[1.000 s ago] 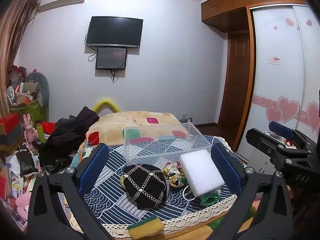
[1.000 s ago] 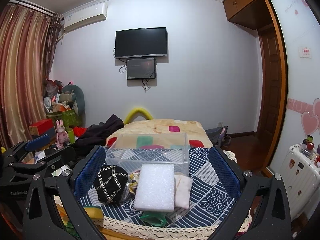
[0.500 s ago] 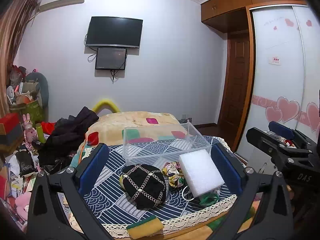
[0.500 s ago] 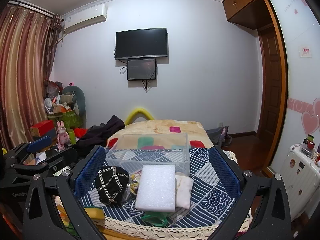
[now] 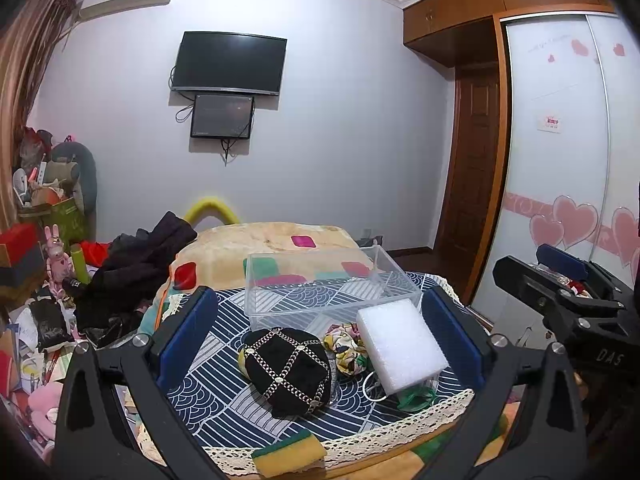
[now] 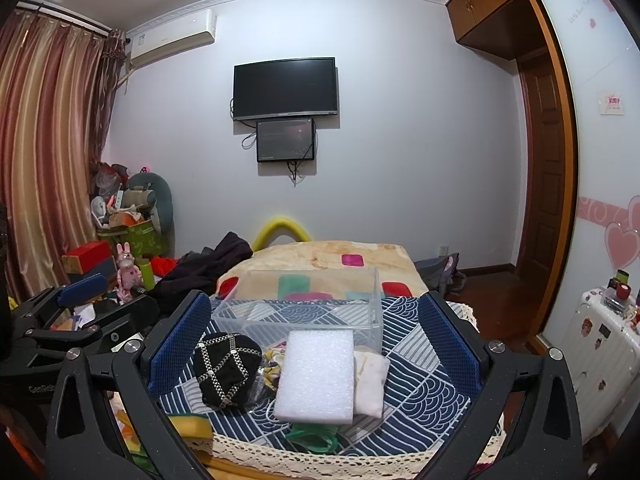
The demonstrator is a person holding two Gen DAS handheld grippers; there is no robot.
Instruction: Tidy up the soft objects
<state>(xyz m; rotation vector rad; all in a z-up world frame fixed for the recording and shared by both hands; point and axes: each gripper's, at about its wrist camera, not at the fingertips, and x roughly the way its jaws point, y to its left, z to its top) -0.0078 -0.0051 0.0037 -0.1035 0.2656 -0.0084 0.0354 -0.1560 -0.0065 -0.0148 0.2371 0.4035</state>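
Left gripper (image 5: 318, 330) and right gripper (image 6: 314, 330) both spread wide, holding nothing. White foam block (image 6: 316, 376) and black chain-trimmed pouch (image 5: 290, 372) lie ahead between the fingers, clear plastic bin (image 5: 328, 286) just beyond.

My right gripper (image 6: 314, 346) hangs wide open above the blue-and-white patterned tablecloth (image 6: 416, 384). Between my 2 blue pads lie a white rectangular foam block (image 6: 316, 376), a black chain-trimmed fabric pouch (image 6: 226, 368), and a clear plastic box (image 6: 304, 308) behind them.
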